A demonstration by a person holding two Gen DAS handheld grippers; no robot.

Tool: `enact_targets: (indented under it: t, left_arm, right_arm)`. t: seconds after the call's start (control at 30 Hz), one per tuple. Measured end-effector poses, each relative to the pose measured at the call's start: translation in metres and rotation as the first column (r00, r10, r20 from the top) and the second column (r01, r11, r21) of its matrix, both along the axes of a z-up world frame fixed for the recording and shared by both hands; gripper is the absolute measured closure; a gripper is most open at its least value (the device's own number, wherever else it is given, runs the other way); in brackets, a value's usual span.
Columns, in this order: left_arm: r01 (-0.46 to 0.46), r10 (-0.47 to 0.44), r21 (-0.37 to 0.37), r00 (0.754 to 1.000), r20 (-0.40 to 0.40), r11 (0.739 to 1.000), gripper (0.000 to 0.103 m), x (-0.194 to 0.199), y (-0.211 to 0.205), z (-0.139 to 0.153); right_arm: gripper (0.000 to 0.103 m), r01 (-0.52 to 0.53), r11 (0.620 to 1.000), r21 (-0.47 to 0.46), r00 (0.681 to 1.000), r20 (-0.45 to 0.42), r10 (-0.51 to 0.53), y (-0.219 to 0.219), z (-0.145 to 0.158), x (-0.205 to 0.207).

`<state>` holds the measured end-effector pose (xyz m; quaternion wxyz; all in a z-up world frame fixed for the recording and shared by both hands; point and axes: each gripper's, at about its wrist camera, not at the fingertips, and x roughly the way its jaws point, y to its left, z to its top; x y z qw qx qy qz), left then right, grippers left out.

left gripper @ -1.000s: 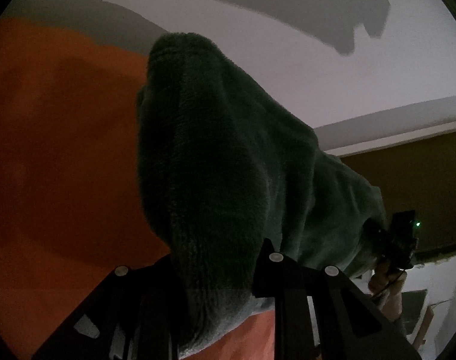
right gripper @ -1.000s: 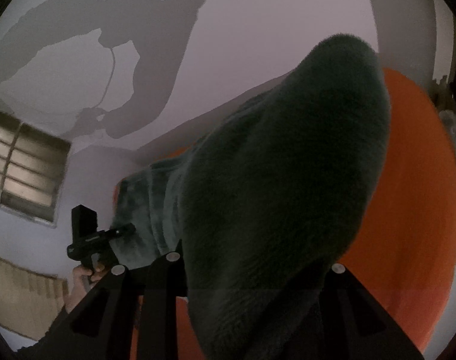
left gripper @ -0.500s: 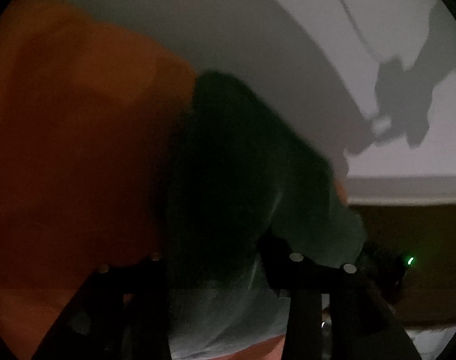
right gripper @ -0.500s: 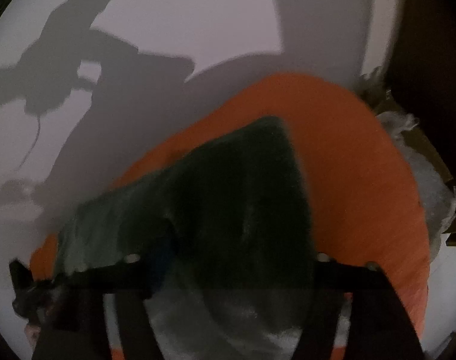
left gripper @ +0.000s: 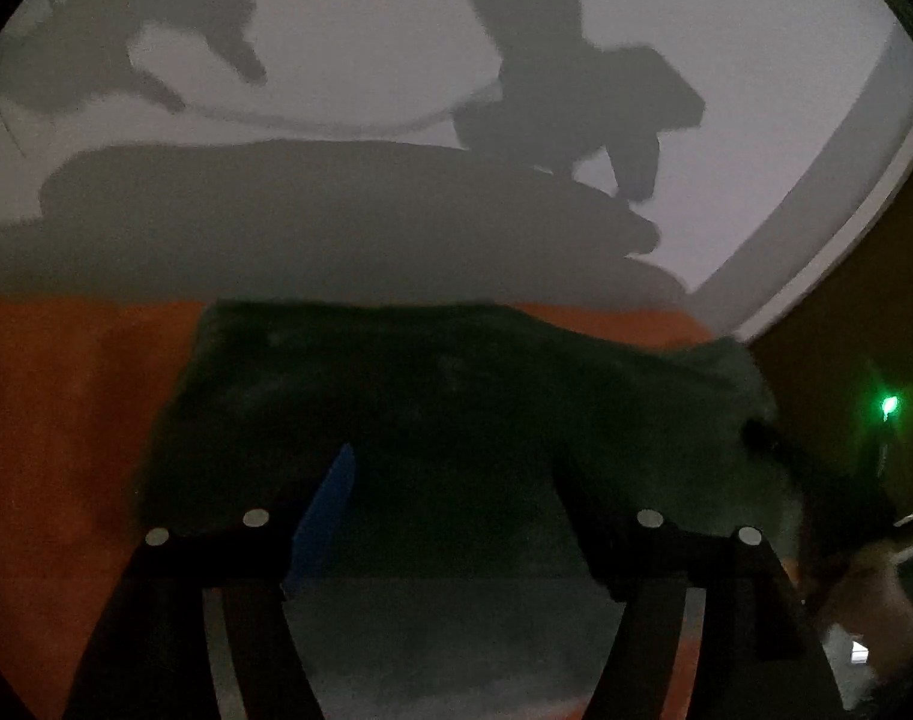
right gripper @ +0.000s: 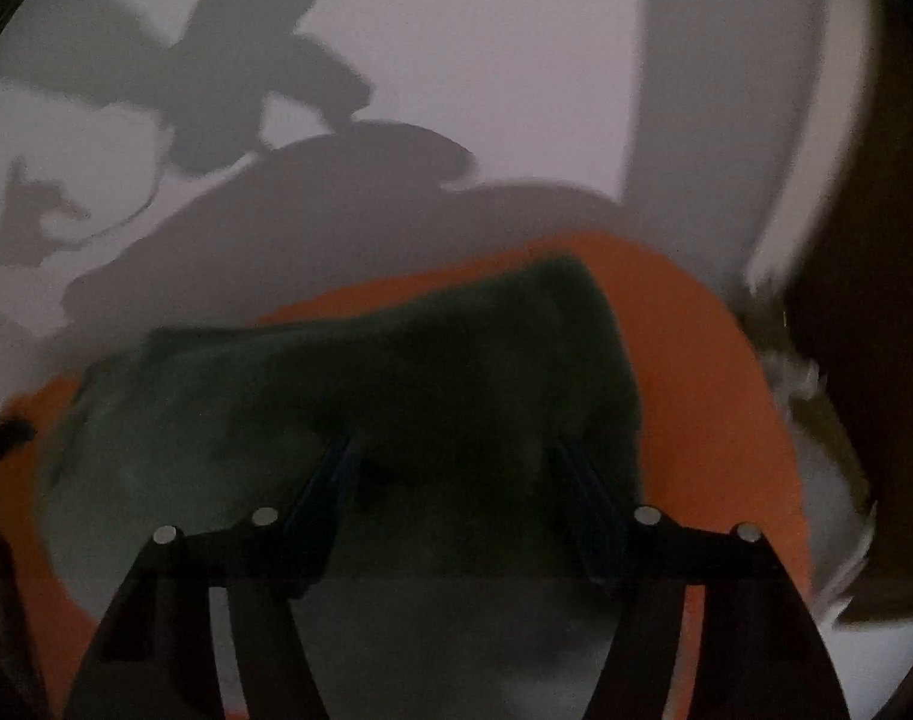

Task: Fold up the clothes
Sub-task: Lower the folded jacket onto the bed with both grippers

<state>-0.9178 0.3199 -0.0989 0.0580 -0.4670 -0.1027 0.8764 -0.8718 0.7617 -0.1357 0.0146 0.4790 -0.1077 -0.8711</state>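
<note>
A dark green fleece garment [left gripper: 456, 396] lies folded on an orange surface [left gripper: 66, 420]. It also shows in the right wrist view [right gripper: 396, 384]. My left gripper [left gripper: 453, 474] is open, its fingers spread over the garment's near edge with nothing between them. My right gripper [right gripper: 453, 468] is open as well, its fingers spread over the garment's near right part. The right gripper with its green light [left gripper: 888, 405] shows at the garment's right end in the left wrist view. The scene is dim and a little blurred.
A pale wall [left gripper: 396, 30] with shadows of the arms rises behind the orange surface [right gripper: 726, 420]. A dark brown panel [left gripper: 846, 330] stands at the right. Crumpled pale material [right gripper: 816, 420] lies beyond the orange surface's right edge.
Both grippers held the garment lifted and bunched a second ago. They swung down and forward, laid it flat on the orange surface, and opened.
</note>
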Motion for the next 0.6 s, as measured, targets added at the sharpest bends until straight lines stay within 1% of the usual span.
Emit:
enact_targets:
  t: [0.03,0.07,0.1,0.13,0.17,0.2,0.23,0.27,0.3,0.33,0.37,0.4,0.47,0.5,0.53,0.57,0.6]
  left_arm:
    - [-0.011,0.011,-0.036,1.0,-0.008,0.999,0.033,0.001,0.002,-0.008]
    - [-0.041,0.042,-0.08,0.999,0.005,0.996,0.033,-0.008,0.008,-0.018]
    - [-0.07,0.072,-0.122,0.997,0.017,0.99,0.033,-0.016,0.014,-0.028]
    - [-0.089,0.095,-0.125,0.995,0.042,0.988,0.037,-0.018,0.007,-0.039]
    - [-0.106,0.11,-0.086,0.993,0.049,0.991,0.042,-0.015,-0.006,-0.045]
    - [-0.123,0.126,-0.048,0.99,0.056,0.991,0.055,-0.012,-0.02,-0.05]
    - [-0.15,0.151,-0.021,0.987,0.046,0.988,0.06,-0.006,-0.033,-0.046]
    - [-0.174,0.174,0.004,0.984,0.036,0.985,0.06,0.001,-0.041,-0.04]
    - [-0.197,0.197,0.029,0.98,0.026,0.98,0.057,0.008,-0.048,-0.033]
    - [-0.211,0.211,0.046,0.978,0.007,0.976,0.043,0.014,-0.05,-0.025]
    - [-0.207,0.209,0.057,0.978,-0.027,0.977,0.035,0.016,-0.05,-0.016]
    - [-0.201,0.205,0.066,0.977,-0.06,0.977,0.027,0.017,-0.05,-0.007]
    - [-0.144,0.149,0.057,0.983,-0.11,0.988,0.026,0.008,-0.032,0.011]
    - [-0.116,0.122,0.05,0.984,-0.132,0.992,0.025,0.005,-0.023,0.02]
    - [-0.094,0.097,0.03,0.986,-0.136,0.995,0.024,0.01,-0.007,0.035]
    - [-0.08,0.08,0.001,0.988,-0.133,0.997,0.024,0.005,0.004,0.035]
    - [-0.067,0.063,-0.027,0.99,-0.129,0.997,0.023,-0.001,0.014,0.035]
  right_arm:
    - [0.037,0.034,0.999,-0.01,0.999,-0.015,-0.034,0.008,-0.01,-0.003]
    - [0.034,0.068,0.998,-0.02,0.997,-0.03,-0.068,0.016,-0.02,-0.007]
    - [0.019,0.095,0.995,-0.032,0.995,-0.042,-0.096,0.023,-0.029,-0.01]
    - [0.012,0.095,0.994,-0.046,0.994,-0.042,-0.097,0.028,-0.037,-0.012]
    - [0.012,0.096,0.994,-0.06,0.994,-0.042,-0.099,0.033,-0.045,-0.014]
    - [0.012,0.097,0.993,-0.071,0.994,-0.042,-0.1,0.037,-0.05,-0.016]
    - [0.012,0.097,0.993,-0.07,0.994,-0.043,-0.1,0.037,-0.049,-0.018]
    - [0.012,0.098,0.993,-0.062,0.994,-0.048,-0.101,0.036,-0.045,-0.018]
    - [0.022,0.093,0.995,-0.022,0.992,-0.078,-0.095,0.03,-0.031,-0.015]
    - [0.047,0.066,0.998,0.022,0.989,-0.134,-0.063,0.028,-0.012,0.0]
    - [0.058,0.011,0.998,0.069,0.983,-0.181,0.002,0.011,0.005,0.004]
    - [0.065,-0.04,0.994,0.106,0.975,-0.215,0.062,-0.005,0.02,0.005]
    - [0.069,-0.122,0.989,0.089,0.971,-0.198,0.137,-0.031,0.03,-0.008]
    - [0.072,-0.154,0.985,0.079,0.969,-0.182,0.167,-0.044,0.032,-0.016]
    - [0.073,-0.155,0.986,0.06,0.977,-0.136,0.162,-0.057,0.027,-0.026]
    - [0.073,-0.153,0.987,0.045,0.983,-0.093,0.157,-0.068,0.019,-0.037]
    - [0.073,-0.146,0.988,0.044,0.987,-0.059,0.148,-0.075,0.005,-0.047]
